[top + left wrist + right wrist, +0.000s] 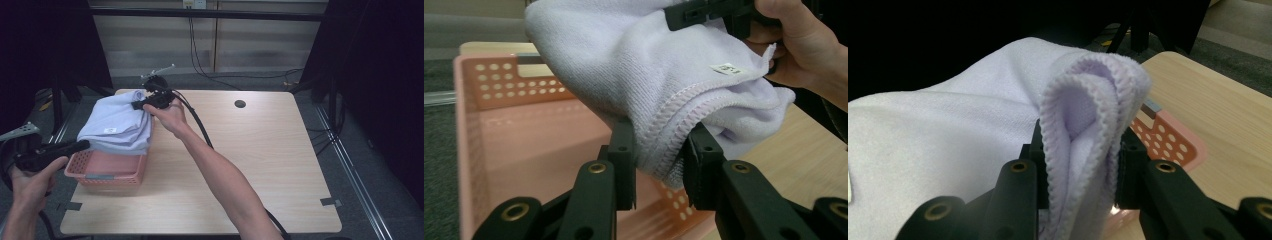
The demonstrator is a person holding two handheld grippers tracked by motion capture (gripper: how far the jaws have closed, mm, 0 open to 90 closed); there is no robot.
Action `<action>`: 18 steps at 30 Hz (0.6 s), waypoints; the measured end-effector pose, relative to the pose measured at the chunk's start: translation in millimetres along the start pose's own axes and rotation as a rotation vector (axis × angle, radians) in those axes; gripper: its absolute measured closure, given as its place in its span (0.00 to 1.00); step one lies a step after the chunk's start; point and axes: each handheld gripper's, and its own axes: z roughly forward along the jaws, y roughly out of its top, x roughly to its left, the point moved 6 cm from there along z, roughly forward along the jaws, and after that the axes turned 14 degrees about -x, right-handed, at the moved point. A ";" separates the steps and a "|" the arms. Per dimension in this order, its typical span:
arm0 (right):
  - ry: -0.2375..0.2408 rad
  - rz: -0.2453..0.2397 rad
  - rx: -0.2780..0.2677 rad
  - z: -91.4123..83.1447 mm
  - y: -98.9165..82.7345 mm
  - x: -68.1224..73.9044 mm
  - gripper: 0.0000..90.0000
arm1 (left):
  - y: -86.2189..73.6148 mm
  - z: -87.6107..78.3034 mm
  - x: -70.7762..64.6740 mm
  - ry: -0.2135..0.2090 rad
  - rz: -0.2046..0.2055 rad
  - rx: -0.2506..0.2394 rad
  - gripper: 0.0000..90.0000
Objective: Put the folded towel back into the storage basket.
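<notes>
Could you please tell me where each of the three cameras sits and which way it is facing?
High view: above the person's side, looking forward and down on the table; both forearms, left gripper and right gripper show.
Left gripper view: on the left gripper, facing the towel over the basket; the right hand shows.
Right gripper view: on the right gripper, facing the towel's folded edge.
All three share towel and basket.

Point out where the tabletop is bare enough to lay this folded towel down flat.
The table is bare from the pink basket across to its right edge, bordered at the back by the round cable hole; only the reaching forearm and its cable cross it. The left side is crowded: the lavender towel, clamped by the left gripper and right gripper, hangs over the basket.
</notes>
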 end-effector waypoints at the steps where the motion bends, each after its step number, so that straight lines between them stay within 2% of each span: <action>1: 0.000 0.004 -0.003 3.5 -0.8 2.0 0.77 | -0.9 -1.1 4.1 0.007 -0.004 0.006 0.78; 5: -0.020 0.013 0.009 17.0 -7.4 8.3 0.77 | -4.0 -6.7 17.8 0.032 -0.026 0.001 0.78; 11: -0.035 0.022 0.014 29.6 -12.9 11.6 0.77 | -13.6 -8.7 30.3 0.062 -0.039 0.026 0.78; 18: -0.055 0.045 0.035 45.7 -31.1 11.0 0.77 | -31.0 -8.2 45.4 0.100 -0.061 0.060 0.78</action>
